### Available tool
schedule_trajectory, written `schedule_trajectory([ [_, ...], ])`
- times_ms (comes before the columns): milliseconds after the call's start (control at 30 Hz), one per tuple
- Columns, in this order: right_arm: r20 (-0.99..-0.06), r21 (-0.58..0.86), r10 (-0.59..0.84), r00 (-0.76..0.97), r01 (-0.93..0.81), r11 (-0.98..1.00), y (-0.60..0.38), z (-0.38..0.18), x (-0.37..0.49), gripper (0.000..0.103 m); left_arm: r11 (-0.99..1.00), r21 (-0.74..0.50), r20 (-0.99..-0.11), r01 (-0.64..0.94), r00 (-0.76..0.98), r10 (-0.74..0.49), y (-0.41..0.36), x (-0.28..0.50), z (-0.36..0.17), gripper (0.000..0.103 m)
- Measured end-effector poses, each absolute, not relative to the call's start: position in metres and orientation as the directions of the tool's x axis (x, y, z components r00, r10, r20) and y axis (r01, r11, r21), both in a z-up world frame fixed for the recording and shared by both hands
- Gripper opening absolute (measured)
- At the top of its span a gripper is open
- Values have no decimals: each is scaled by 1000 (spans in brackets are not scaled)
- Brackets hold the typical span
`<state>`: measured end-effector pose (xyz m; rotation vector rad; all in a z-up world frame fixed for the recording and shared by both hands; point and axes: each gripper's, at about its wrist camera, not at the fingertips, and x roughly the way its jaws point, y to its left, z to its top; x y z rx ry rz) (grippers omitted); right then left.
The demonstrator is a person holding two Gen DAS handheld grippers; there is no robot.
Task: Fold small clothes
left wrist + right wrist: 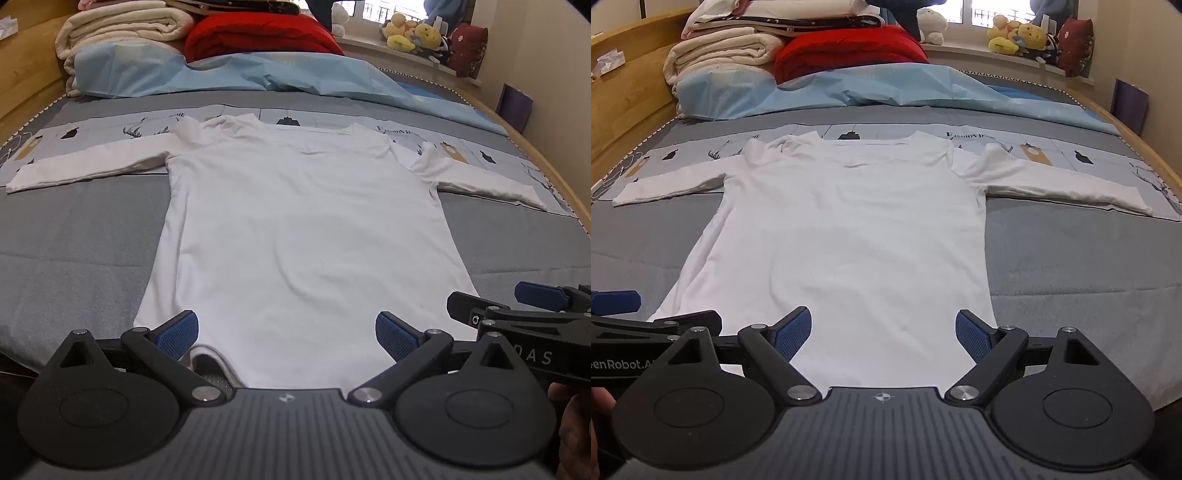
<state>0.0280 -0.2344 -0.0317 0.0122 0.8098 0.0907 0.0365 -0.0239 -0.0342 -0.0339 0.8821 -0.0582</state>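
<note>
A white long-sleeved shirt (295, 221) lies flat on the grey bed, collar far, hem near, both sleeves spread sideways. It also shows in the right wrist view (849, 236). My left gripper (286, 332) is open and empty, its blue pads wide apart over the hem's left part. My right gripper (882, 332) is open and empty over the hem's right part. The right gripper also shows at the right edge of the left wrist view (517, 306). One blue pad of the left gripper shows at the left edge of the right wrist view (613, 301).
The grey bedspread (74, 240) has a printed band under the sleeves. A light blue sheet (221, 74), folded white blankets (122, 29) and a red quilt (258, 37) lie beyond the collar. Plush toys (417, 35) sit on the windowsill. A wooden bed frame (26, 74) borders both sides.
</note>
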Motion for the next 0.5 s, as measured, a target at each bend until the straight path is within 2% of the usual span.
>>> schedule_trajectory([
  [500,-723,40,83,686,-78,996,-235,-34,31,86,999,-43,-776,30,628,-52,-25,36,-38,102],
])
